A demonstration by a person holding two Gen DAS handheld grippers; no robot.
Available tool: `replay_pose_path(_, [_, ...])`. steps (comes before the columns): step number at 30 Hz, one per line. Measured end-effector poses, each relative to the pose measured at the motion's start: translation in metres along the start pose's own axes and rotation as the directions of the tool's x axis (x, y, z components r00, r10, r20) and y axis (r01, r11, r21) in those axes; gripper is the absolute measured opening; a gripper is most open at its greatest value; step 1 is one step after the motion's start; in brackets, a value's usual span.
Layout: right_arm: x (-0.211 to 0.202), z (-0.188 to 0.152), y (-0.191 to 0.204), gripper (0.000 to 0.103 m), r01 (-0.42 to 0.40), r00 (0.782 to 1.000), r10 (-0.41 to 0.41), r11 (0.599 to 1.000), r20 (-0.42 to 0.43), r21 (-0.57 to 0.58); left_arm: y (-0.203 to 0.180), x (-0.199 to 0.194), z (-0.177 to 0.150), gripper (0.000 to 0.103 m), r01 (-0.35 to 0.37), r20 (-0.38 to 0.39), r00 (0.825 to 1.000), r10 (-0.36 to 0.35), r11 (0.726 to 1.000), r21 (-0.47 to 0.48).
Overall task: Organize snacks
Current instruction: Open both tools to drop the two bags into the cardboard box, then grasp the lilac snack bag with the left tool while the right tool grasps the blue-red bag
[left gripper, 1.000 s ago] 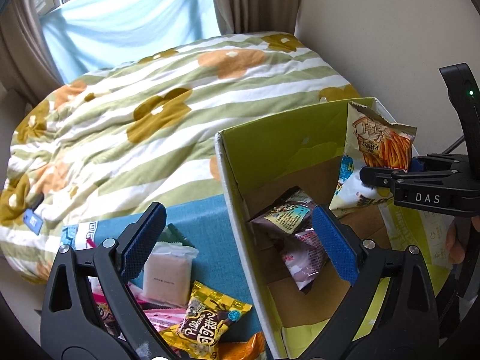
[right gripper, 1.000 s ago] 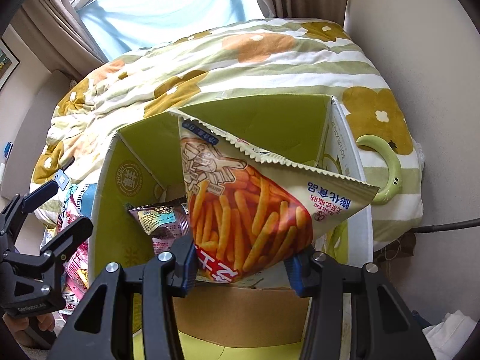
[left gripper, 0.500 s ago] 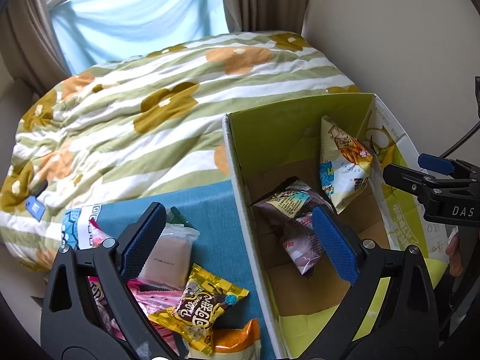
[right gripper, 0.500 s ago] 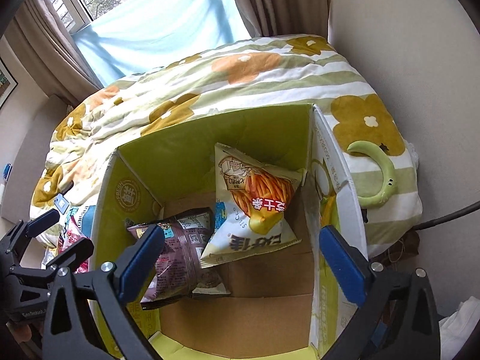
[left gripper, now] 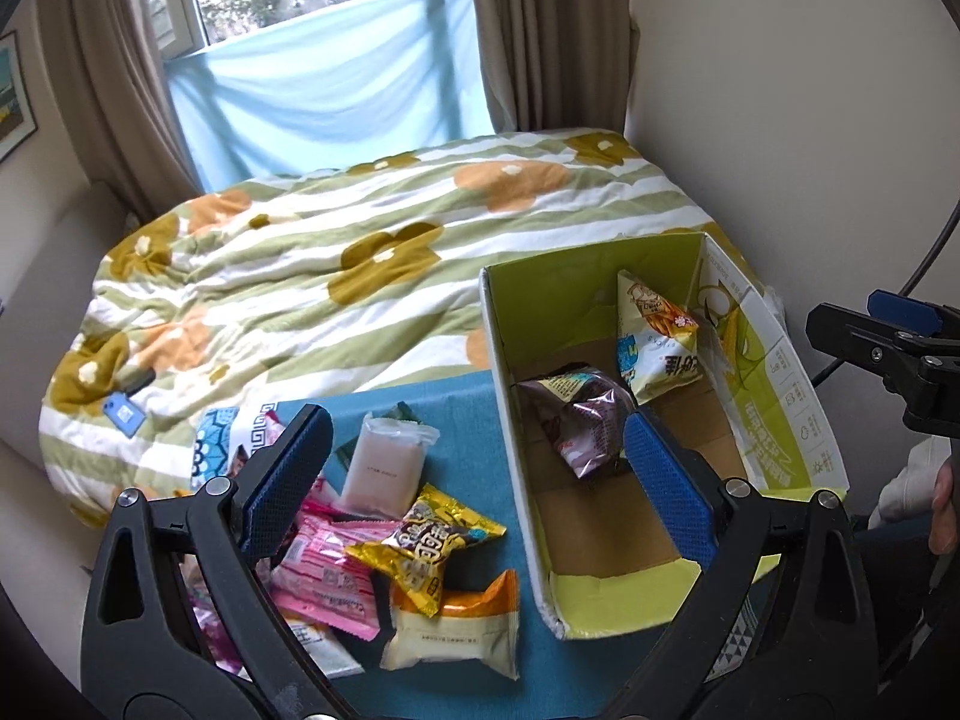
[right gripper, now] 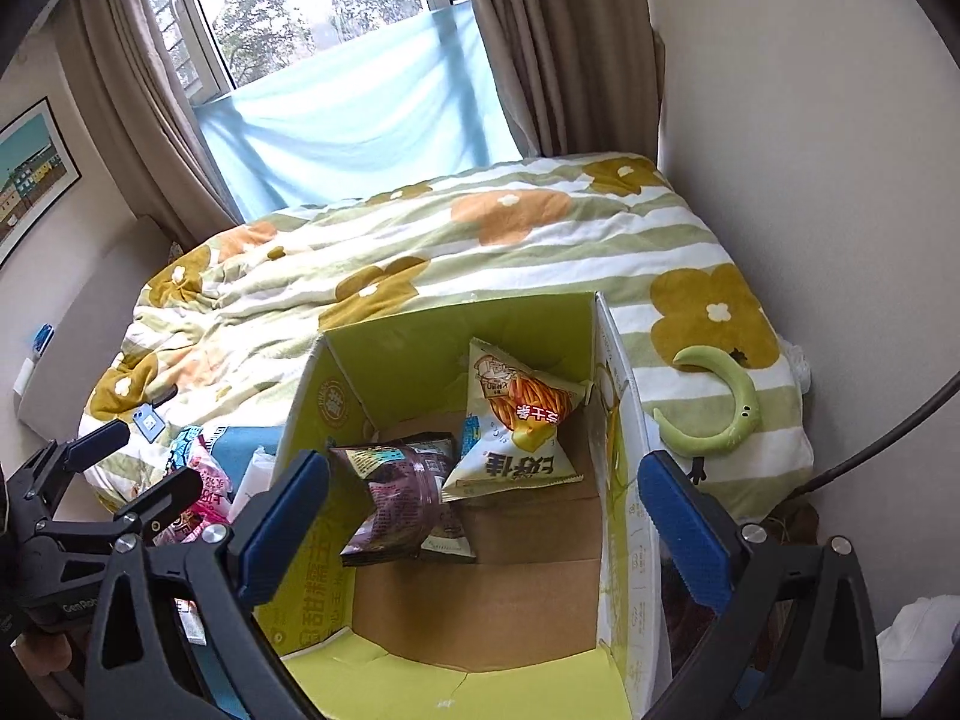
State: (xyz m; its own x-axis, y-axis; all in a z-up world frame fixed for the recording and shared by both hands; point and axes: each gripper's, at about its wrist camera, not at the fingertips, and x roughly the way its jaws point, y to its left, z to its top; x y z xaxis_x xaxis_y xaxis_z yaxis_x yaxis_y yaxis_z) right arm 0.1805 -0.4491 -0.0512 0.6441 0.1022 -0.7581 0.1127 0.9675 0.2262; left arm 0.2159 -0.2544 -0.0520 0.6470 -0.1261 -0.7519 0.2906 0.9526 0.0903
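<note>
An open cardboard box with green flaps stands on a blue cloth. Inside lie a fries bag against the far wall and a dark purple bag beside it. Left of the box is a pile of snacks: a yellow packet, a pink packet, a white packet and a cream-and-orange packet. My left gripper hangs open and empty above the pile and the box's left wall. My right gripper is open and empty above the box.
A flowered quilt covers the bed behind the box. A green crescent toy lies on it to the right of the box. A wall rises on the right, and a curtained window stands at the back. A cable hangs at the right.
The right gripper opened and let the fries bag fall into the box, where it now leans on the far wall. Both grippers have risen and pulled back from the box.
</note>
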Motion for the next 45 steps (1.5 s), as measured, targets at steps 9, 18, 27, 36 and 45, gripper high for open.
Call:
replay_pose_path(9, [-0.06,-0.031,0.037,0.103,-0.082,0.995,0.09,0.987,0.049,-0.137,0.041,-0.078,-0.068,0.097,-0.089,0.02,0.996,0.092,0.986,-0.144])
replay_pose_path(18, [-0.064,-0.083,0.085,0.103,-0.203,0.978,0.211,0.946,0.003,-0.254,0.126,-0.126,-0.146,0.097,-0.255,-0.064,0.967,0.248,0.906,-0.338])
replay_pose_path(27, [-0.05,-0.102,0.159,0.103,-0.371,0.927,0.372,0.881,-0.056,-0.292,0.203,-0.137,-0.204,0.097,-0.311,-0.142,0.95,0.277,0.83,-0.463])
replay_pose_path(36, [-0.005,-0.114,0.23,0.103,-0.431,0.902,0.409,0.854,-0.136,-0.291,0.264,-0.078,-0.227,0.097,-0.206,-0.193,0.973,0.123,0.839,-0.504])
replay_pose_path(45, [0.058,-0.116,0.287,0.103,-0.403,0.909,0.358,0.884,-0.212,-0.236,0.315,0.009,-0.243,0.097,-0.072,-0.269,0.959,-0.092,0.837,-0.542])
